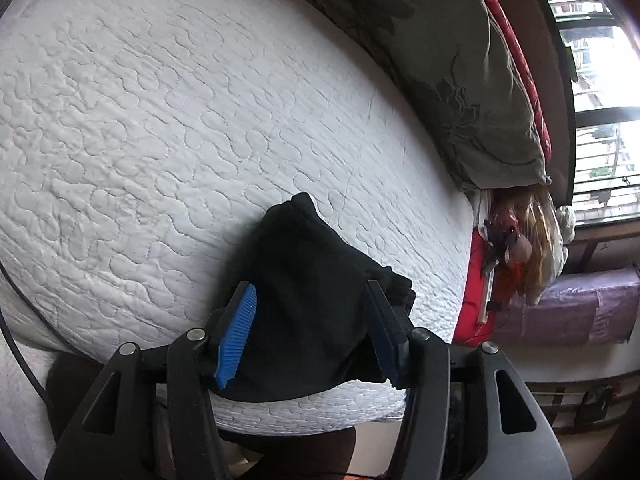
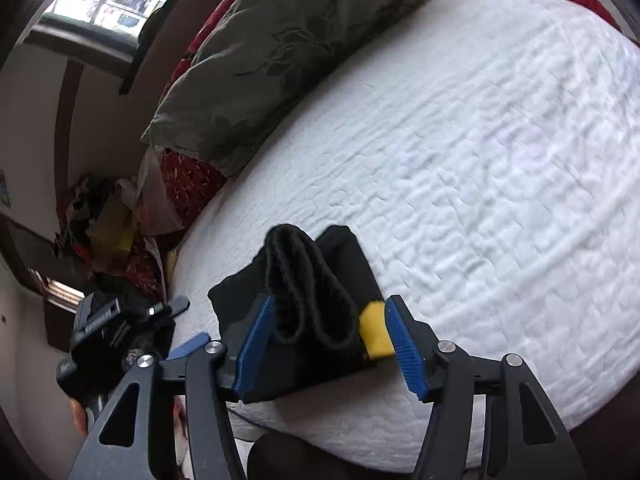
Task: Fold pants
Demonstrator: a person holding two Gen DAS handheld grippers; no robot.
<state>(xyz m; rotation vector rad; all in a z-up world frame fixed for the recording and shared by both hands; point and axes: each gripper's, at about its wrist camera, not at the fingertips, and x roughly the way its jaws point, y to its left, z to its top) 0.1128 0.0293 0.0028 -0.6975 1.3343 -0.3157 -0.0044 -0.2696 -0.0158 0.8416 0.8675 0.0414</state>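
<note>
The black pants lie in a small folded bundle near the front edge of the white quilted mattress. My left gripper is open, its blue-padded jaws standing wide on either side of the bundle, above it. In the right wrist view the pants show a rolled waistband standing up and a yellow tag. My right gripper is open with its jaws wide around the bundle; whether the pads touch the cloth I cannot tell. The left gripper also shows at the lower left of the right wrist view.
An olive-grey pillow and red bedding lie along the far side of the mattress. Clutter and a red cloth sit beside the bed below a window. The mattress front edge is just below the pants.
</note>
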